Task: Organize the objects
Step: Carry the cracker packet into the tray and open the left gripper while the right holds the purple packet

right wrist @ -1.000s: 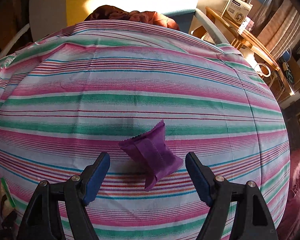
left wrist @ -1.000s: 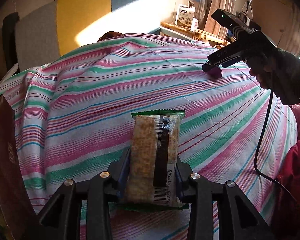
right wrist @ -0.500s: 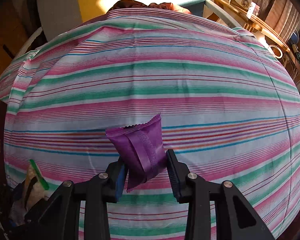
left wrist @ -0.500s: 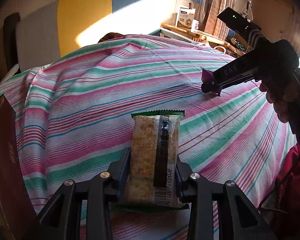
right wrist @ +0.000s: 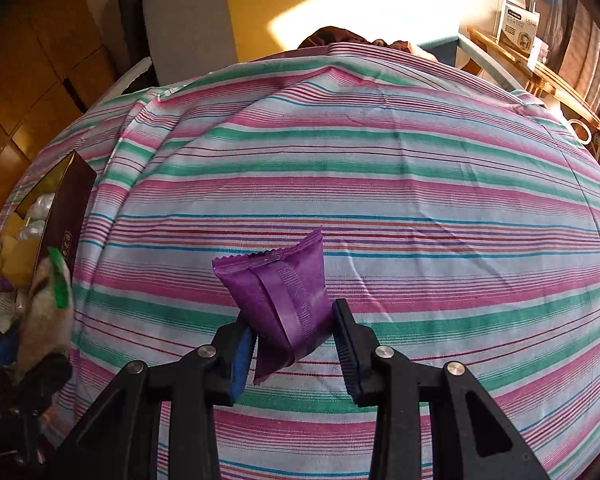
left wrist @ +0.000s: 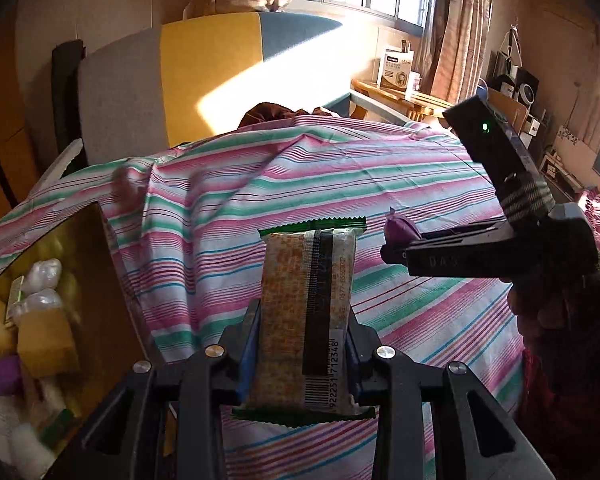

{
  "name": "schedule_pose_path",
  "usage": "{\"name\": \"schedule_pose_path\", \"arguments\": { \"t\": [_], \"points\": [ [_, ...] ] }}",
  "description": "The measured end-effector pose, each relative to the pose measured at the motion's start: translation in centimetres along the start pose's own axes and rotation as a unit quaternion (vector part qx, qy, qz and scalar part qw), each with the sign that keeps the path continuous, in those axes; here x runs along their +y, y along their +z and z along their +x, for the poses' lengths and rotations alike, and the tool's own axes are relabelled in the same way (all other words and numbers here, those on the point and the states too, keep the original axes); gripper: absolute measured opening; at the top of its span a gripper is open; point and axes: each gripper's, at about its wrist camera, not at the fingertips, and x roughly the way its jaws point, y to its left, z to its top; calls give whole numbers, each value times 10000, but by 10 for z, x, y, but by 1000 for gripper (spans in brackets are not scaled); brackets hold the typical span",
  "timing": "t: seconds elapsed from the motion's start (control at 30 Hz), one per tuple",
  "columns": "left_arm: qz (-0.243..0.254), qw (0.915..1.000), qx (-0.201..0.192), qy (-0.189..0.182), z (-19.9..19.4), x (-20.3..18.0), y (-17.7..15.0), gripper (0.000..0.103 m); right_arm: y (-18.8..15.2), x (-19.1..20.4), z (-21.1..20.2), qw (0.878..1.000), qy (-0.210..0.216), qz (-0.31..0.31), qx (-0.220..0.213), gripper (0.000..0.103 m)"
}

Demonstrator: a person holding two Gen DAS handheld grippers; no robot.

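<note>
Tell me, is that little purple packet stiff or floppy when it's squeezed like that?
Probably soft: the purple packet creases and bulges between the right gripper pads. Likely light, since it hangs clear of the striped cloth by one end. Its glossy wrapper may be slippery.

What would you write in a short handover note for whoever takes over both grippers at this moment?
Left gripper: jaws closing, pads pressing on the green-edged snack bar, held off the striped cloth.
Right gripper: shut on the purple packet, also lifted.
Box at the left already holds several wrapped items.
Done: both items picked up.
Left: likely put both into the box.
</note>
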Motion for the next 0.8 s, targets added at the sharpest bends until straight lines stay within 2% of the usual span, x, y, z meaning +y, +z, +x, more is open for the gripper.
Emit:
{"name": "schedule_pose_path", "arguments": {
  "t": [0.37,0.8],
  "points": [
    [-471,9972,-304,491,-51,48,-14,36,-8,9,12,9993,-135,-356,35,37],
    [-890,9920,-275,856,-72,87,-39,36,-9,14,15,9983,-284,-514,51,37]
  ]
}}
